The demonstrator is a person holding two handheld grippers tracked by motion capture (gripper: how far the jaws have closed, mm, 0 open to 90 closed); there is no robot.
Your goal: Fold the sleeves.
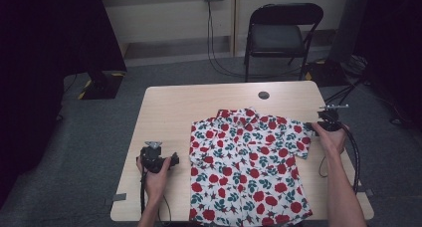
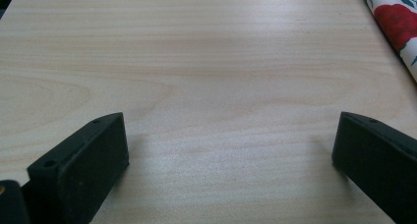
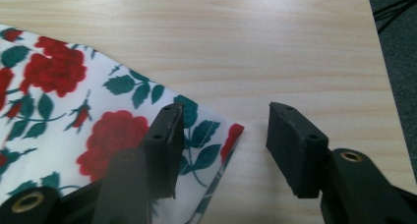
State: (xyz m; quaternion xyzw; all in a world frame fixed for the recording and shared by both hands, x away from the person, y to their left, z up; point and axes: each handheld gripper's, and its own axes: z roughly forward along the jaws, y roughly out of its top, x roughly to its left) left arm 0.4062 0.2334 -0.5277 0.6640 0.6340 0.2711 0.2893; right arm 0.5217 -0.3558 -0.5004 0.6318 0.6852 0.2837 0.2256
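Note:
A short-sleeved white shirt [image 1: 249, 162] printed with red roses and green leaves lies flat on the light wooden table [image 1: 169, 112], collar towards the far edge. My right gripper [image 1: 321, 123] is at the shirt's right sleeve. In the right gripper view its jaws [image 3: 223, 130] are open astride the sleeve's corner [image 3: 216, 135]: one jaw over the cloth, the other over bare wood, neither pressing on it. My left gripper [image 1: 158, 157] rests left of the shirt, its jaws [image 2: 231, 135] wide open over bare wood, with the shirt's edge [image 2: 393, 17] at the upper right of its view.
A dark round cable hole [image 1: 263, 95] sits near the table's far edge. A black folding chair [image 1: 278, 33] stands behind the table by the wall, with cables [image 1: 219, 62] on the floor. Bare wood lies left of the shirt; the table's right edge [image 3: 381, 62] is close to the right gripper.

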